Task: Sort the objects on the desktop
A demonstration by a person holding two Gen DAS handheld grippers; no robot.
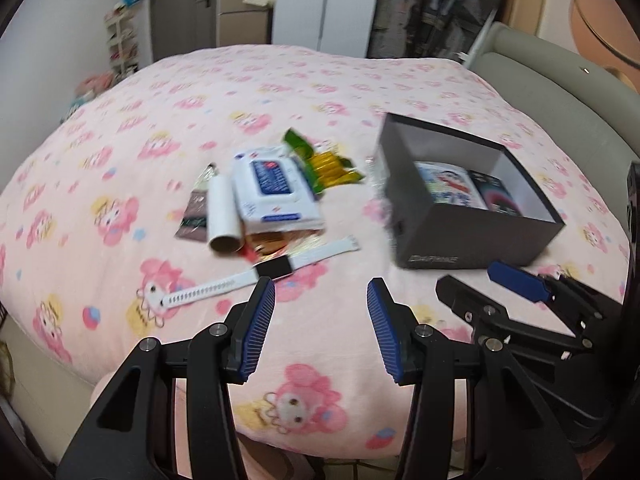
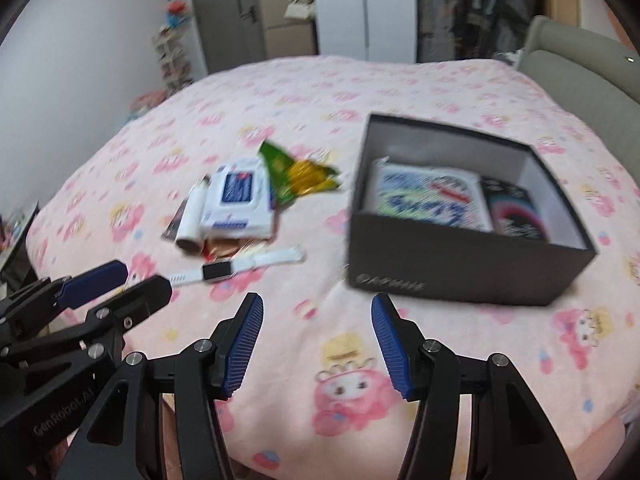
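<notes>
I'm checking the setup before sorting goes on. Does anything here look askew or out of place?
Nothing looks damaged or spilled. The loose items lie in an untidy overlapping heap left of the black box: the wipes pack rests over other packets, and the white watch sprawls unbuckled in front.

Left claw and right claw agape, empty, side by side

Open right gripper over pink blanket, black box, smartwatch
</notes>
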